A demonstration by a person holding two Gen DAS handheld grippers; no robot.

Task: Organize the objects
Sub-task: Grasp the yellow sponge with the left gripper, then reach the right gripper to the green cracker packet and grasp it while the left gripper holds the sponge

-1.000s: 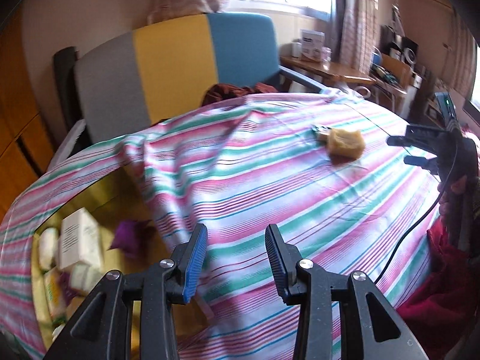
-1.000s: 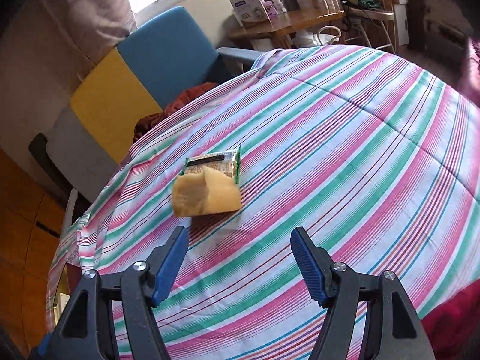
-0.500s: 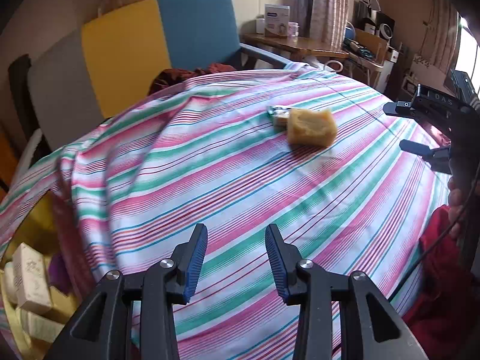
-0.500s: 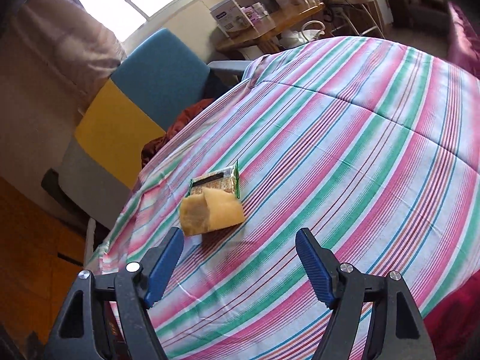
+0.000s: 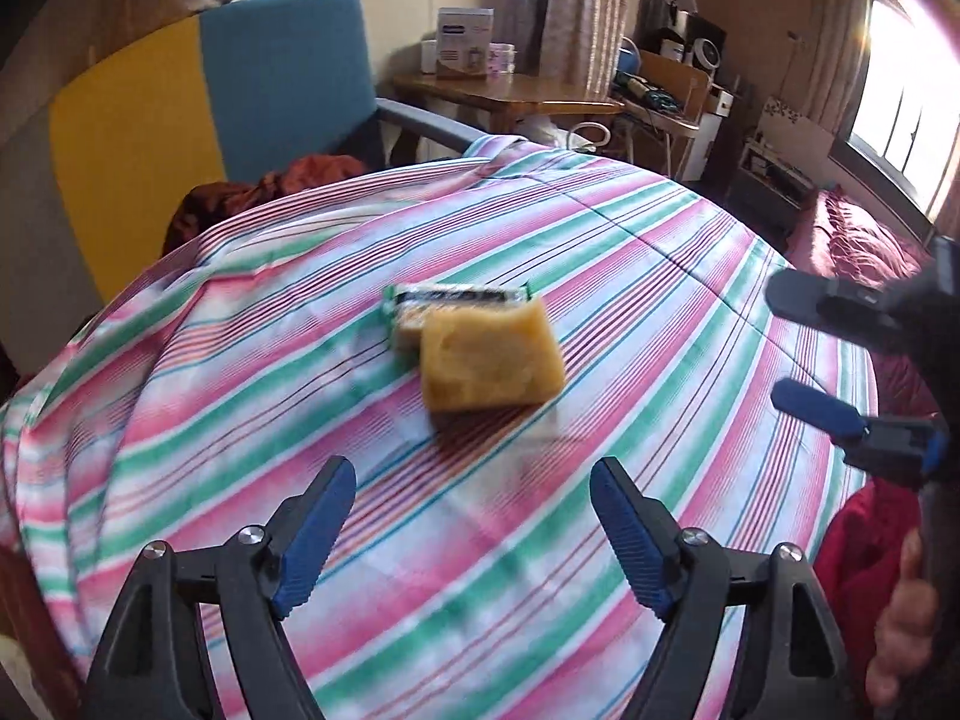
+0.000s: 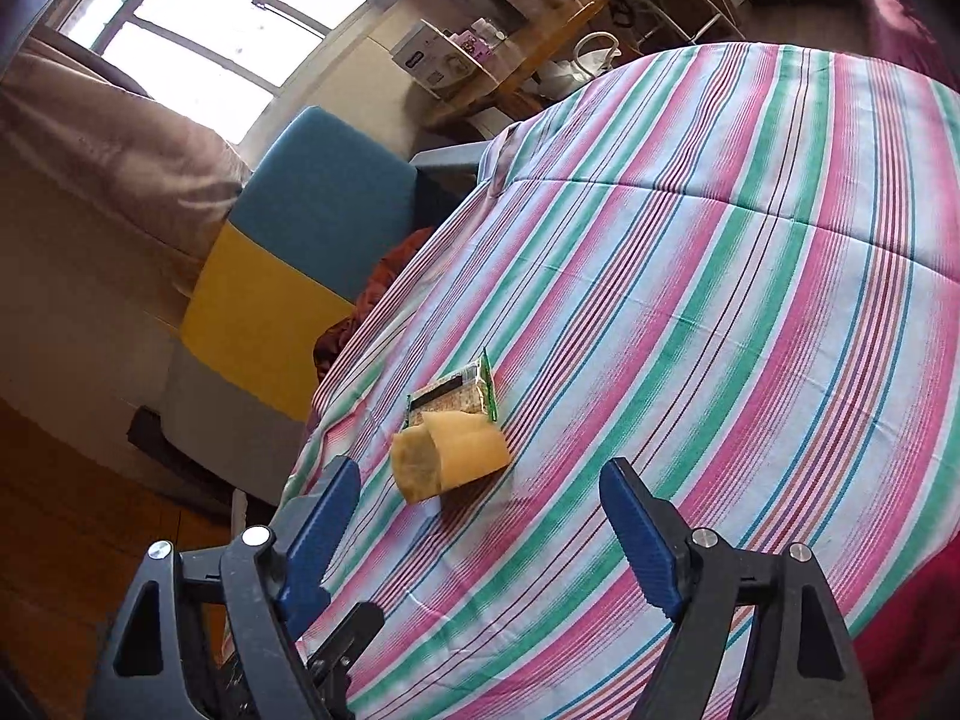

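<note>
Yellow sponge [image 5: 489, 359] touches a green packet [image 5: 456, 300] on the striped table [image 5: 630, 276]; both claws, left [image 5: 471, 531] and right [image 6: 480, 531], gape empty, seemingly approaching; next likely closing around the sponge.

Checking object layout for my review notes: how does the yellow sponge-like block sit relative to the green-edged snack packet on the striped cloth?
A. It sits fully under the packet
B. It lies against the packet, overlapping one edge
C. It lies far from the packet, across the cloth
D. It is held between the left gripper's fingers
B: the yellow sponge-like block rests on the striped cloth against the green-edged snack packet, covering its near edge; the open left gripper and open right gripper hold nothing.
</note>
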